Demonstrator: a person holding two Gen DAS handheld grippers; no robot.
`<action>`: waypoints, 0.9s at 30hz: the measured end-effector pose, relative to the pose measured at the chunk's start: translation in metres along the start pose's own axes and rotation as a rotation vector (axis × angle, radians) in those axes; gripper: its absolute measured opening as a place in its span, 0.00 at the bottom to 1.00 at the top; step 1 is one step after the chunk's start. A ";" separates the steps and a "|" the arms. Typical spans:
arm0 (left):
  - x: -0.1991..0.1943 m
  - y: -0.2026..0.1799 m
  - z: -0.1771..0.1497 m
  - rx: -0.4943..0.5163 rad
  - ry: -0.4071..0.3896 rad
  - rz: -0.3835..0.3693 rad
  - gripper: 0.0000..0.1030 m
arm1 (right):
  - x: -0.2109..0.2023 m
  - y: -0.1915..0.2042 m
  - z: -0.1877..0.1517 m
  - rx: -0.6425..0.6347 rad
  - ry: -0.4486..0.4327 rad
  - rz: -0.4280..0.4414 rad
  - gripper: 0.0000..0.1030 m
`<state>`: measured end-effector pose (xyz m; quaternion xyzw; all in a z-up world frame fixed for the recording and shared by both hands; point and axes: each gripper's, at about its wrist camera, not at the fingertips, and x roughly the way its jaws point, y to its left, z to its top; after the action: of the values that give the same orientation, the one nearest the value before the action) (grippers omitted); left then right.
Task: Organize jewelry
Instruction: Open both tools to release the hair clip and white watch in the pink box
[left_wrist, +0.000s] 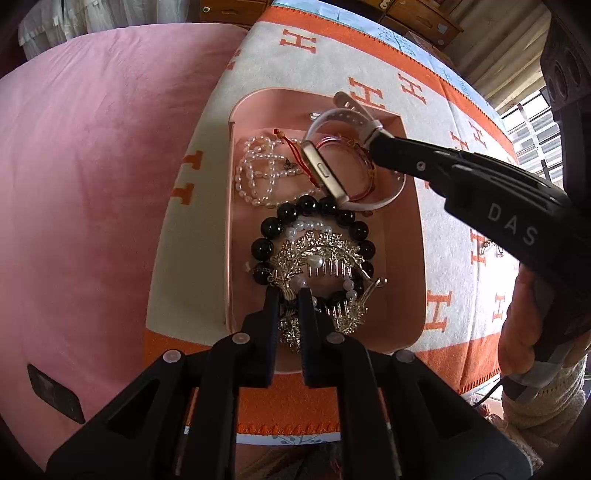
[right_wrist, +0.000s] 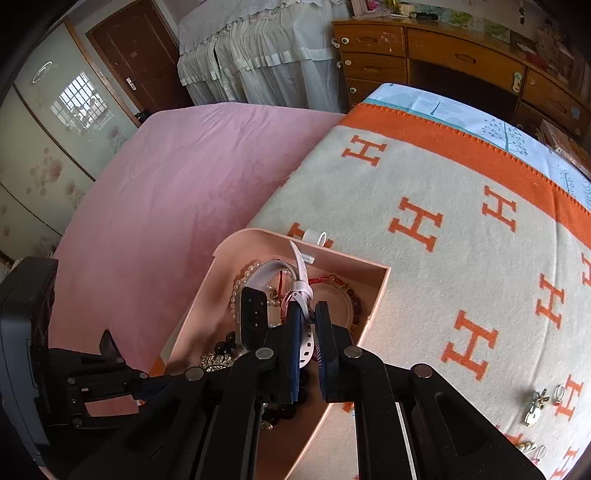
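Observation:
A pink tray (left_wrist: 413, 236) lies on the orange-and-cream blanket and holds a pearl necklace (left_wrist: 255, 173), a black bead bracelet (left_wrist: 266, 225), a red string bracelet (left_wrist: 365, 151) and gold hair combs (left_wrist: 325, 254). My left gripper (left_wrist: 290, 295) is shut on a gold hair comb at the tray's near end. My right gripper (right_wrist: 306, 314) holds the white strap (right_wrist: 301, 291) of a gold smartwatch (left_wrist: 325, 173) over the tray's far end. The watch also shows in the right wrist view (right_wrist: 253, 317), tilted on edge.
Small gold and silver pieces, rings and earrings (right_wrist: 535, 410), lie on the blanket (right_wrist: 443, 192) right of the tray (right_wrist: 376, 295). A pink bedsheet (left_wrist: 92, 166) lies to the left. A dark phone-like object (left_wrist: 55, 391) sits on it. A wooden dresser (right_wrist: 424, 55) stands behind.

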<state>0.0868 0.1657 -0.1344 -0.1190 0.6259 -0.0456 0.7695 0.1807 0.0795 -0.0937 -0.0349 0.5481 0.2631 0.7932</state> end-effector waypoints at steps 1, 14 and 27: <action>0.001 0.001 0.000 0.000 0.000 -0.002 0.07 | 0.005 -0.001 0.000 -0.002 0.009 -0.001 0.07; -0.006 0.002 0.004 0.000 -0.020 -0.006 0.08 | 0.017 0.006 0.008 -0.063 -0.027 -0.065 0.35; -0.037 -0.033 0.000 0.027 -0.113 -0.050 0.08 | -0.089 -0.044 -0.038 0.044 -0.186 -0.055 0.35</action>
<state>0.0818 0.1425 -0.0908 -0.1264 0.5775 -0.0663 0.8038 0.1458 -0.0053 -0.0400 -0.0080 0.4767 0.2312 0.8481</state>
